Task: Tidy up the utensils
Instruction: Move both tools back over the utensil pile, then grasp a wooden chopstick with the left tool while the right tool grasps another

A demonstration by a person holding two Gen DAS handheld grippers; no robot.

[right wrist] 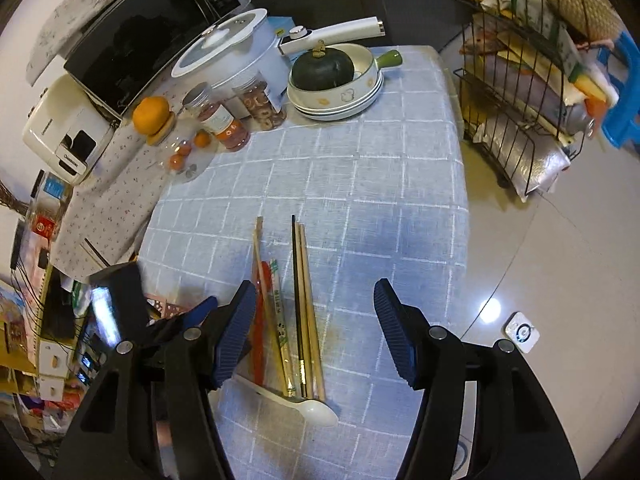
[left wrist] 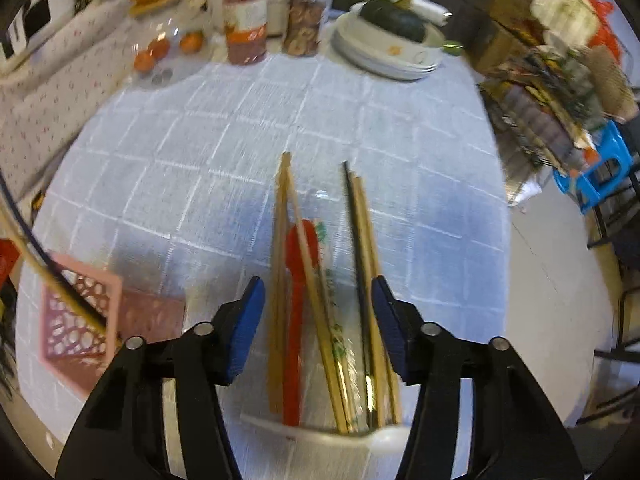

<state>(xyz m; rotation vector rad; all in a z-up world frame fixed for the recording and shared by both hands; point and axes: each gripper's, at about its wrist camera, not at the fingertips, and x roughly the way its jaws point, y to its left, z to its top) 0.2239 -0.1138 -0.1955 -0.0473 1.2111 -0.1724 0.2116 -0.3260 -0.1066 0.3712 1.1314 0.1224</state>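
Left wrist view shows your left claw tilted steeply down over the tabletop, its blue pads released on either side of the chopsticks and red spoon, touching none of them. A pink basket lies to the near left. In the right wrist view, your right claw also points down, released, above the same utensils; a white spoon lies across their near ends.

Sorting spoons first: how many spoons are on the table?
2. A red spoon lies among the chopsticks; a white spoon lies crosswise at their near ends. Others may be hidden from view.
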